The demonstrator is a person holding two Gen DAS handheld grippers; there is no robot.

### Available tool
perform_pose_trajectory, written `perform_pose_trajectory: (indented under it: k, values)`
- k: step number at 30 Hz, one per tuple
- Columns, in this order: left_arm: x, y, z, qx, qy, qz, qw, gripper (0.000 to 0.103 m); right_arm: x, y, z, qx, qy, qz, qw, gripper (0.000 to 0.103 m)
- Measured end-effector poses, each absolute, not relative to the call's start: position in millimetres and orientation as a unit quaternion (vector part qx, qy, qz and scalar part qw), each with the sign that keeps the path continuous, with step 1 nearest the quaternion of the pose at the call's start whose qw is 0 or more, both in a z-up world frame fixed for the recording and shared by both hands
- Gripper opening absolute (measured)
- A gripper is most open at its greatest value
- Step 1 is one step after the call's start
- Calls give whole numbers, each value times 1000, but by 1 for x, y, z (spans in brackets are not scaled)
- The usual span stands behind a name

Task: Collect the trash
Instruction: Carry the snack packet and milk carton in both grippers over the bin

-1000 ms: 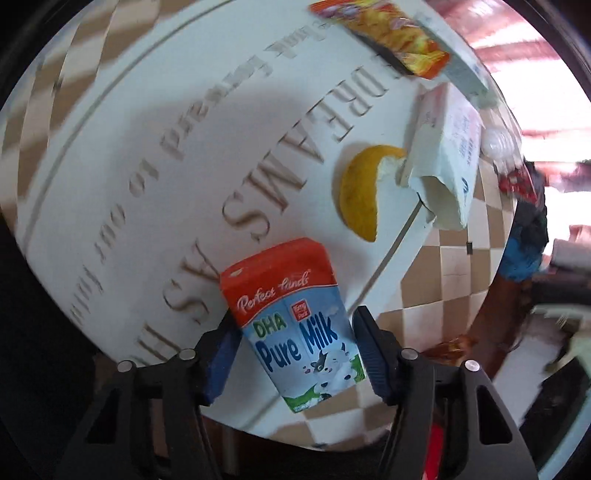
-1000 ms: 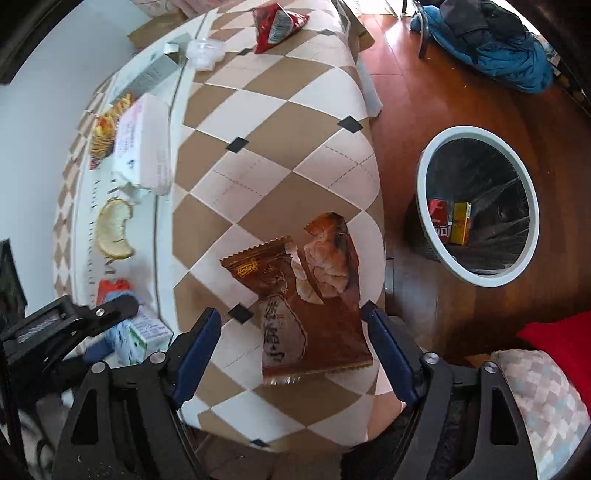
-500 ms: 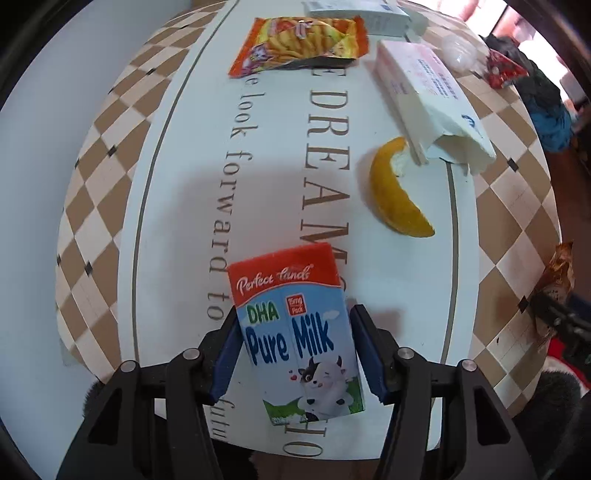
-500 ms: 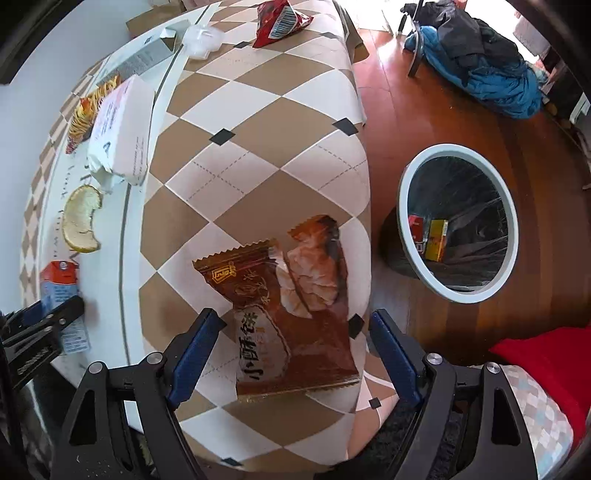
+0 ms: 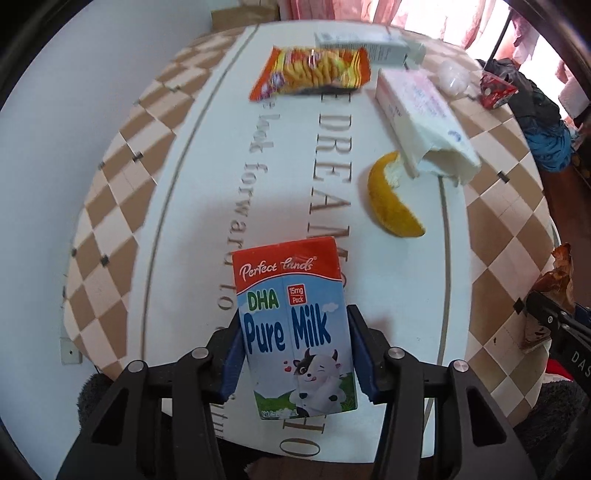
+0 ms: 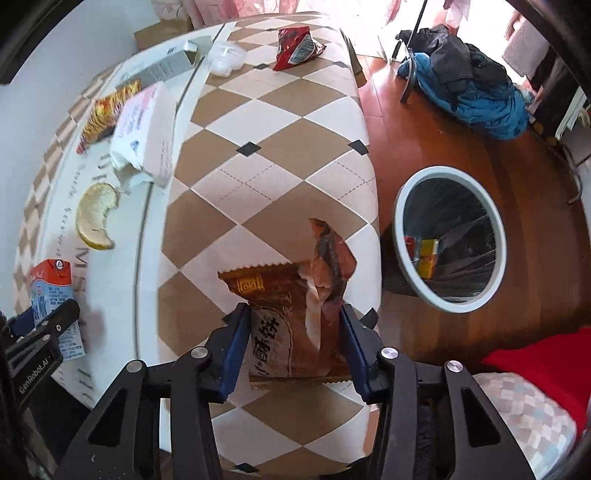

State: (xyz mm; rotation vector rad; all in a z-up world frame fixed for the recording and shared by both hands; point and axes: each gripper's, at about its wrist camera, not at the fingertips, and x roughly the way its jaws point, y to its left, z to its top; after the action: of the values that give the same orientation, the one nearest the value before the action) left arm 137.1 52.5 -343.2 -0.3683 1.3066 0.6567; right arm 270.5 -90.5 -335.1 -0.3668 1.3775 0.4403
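Left wrist, red-topped blue milk carton (image 5: 295, 325), upright

Bright daylight from the blown-out window (image 5: 461, 22) beyond the table's far edge, with glare on the wooden floor (image 6: 424, 122) and soft shadows under the milk carton (image 5: 295, 325) and orange peel (image 5: 391, 199). Strong fisheye bending and dark vignetting at every corner. Slight motion blur along the table's left edge (image 5: 110, 206); sharp in the centre.

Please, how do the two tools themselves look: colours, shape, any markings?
Both the left tool and the right tool have black angular frames, silver round bolts and two blue finger pads. White lettering "GenRobot.AI" marks the left tool's side in the right wrist view.
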Motion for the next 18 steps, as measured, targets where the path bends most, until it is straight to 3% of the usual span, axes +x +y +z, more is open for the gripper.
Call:
perform_pose_trajectory:
  k: [6, 18]
  values:
    - [151, 18, -289, -129, 554, 297, 767, 47, 271, -100, -309, -122, 617, 221, 746, 48]
    - [234, -43, -181, -82, 466, 230, 850, 47, 316, -183, -206, -45, 543, 209, 812, 48]
